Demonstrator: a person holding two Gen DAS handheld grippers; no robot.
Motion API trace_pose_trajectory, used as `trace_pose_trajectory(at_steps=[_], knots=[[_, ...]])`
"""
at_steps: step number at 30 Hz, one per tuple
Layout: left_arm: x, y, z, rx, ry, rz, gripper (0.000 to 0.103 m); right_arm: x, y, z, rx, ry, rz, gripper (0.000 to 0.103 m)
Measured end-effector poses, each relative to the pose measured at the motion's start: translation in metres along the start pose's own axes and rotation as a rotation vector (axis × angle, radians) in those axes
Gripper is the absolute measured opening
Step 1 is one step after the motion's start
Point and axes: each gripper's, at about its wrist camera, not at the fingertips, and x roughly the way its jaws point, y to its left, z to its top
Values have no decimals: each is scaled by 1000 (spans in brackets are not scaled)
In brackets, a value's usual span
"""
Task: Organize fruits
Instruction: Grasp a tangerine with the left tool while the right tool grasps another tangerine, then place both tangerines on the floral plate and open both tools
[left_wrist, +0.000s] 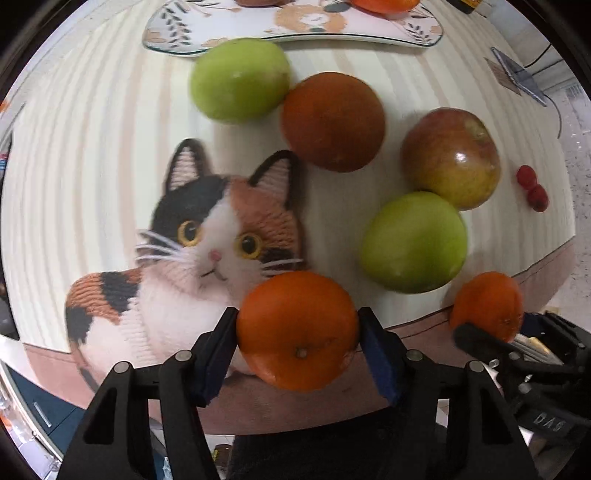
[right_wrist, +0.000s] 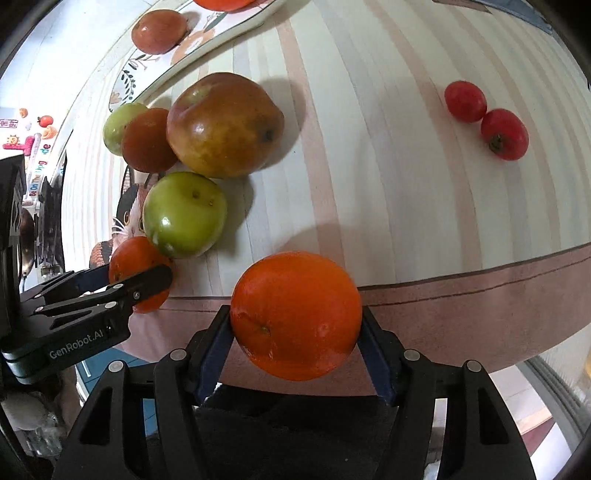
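The left gripper (left_wrist: 297, 332) is clamped on an orange (left_wrist: 297, 331), its blue pads pressing both sides, over the brown border at the near edge of the striped tablecloth (left_wrist: 92, 122). The right gripper (right_wrist: 295, 317) grips a second orange (right_wrist: 295, 315) the same way, over the same near edge, just beside the left one. Between them and farther in lie a green apple (left_wrist: 413, 242), a red-yellow apple (left_wrist: 450, 157) touching it, a dark orange (left_wrist: 332, 122) and another green apple (left_wrist: 240, 79) touching that. A calico cat picture (left_wrist: 207, 236) fills the cloth's middle. 2 small red fruits (right_wrist: 485, 120) touch each other well apart toward the right edge. A floral plate (left_wrist: 177, 26) at the far edge carries more fruit.
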Motion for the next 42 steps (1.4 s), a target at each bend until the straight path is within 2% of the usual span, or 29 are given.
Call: trace_pose_trajectory(at_steps=[2, 5, 8, 11, 12, 13, 14, 20, 24, 28, 31, 34, 38, 42], knots=[[-1, 7, -3, -7, 1, 17, 62, -3, 2, -1, -2, 0, 7, 69], [1, 19, -11, -37, 9, 8, 62, -7, 11, 1, -24, -17, -13, 76], [1, 23, -15, -57, 8, 0, 62, -7, 16, 5, -46, -14, -42, 76], [2, 27, -15, -61, 2, 5, 62, 0, 17, 10, -59, 4, -82, 76], [3, 27, -16, -63, 2, 5, 62, 2, 18, 10, -74, 6, -99, 74], [0, 28, -10, -67, 2, 4, 62, 2, 19, 10, -82, -2, -118, 68], [-1, 29, -9, -69, 1, 2, 62, 1, 20, 10, -90, -8, -120, 68], [-25, 40, 1, -86, -22, -23, 62, -14, 18, 9, -82, -26, -79, 68], [-67, 45, 7, -88, -94, -62, 62, -59, 27, 18, -88, -102, -15, 68], [-120, 52, 30, -93, -193, -99, 62, -104, 52, 52, -127, -196, 35, 68], [-147, 58, 60, -98, -241, -110, 62, -117, 79, 90, -163, -245, 45, 68], [-153, 71, 90, -115, -257, -84, 62, -119, 94, 123, -189, -264, 37, 68], [-137, 90, 136, -143, -221, -40, 62, -93, 126, 176, -217, -238, 15, 68], [-103, 110, 173, -191, -129, -53, 62, -62, 140, 213, -219, -184, -13, 68]])
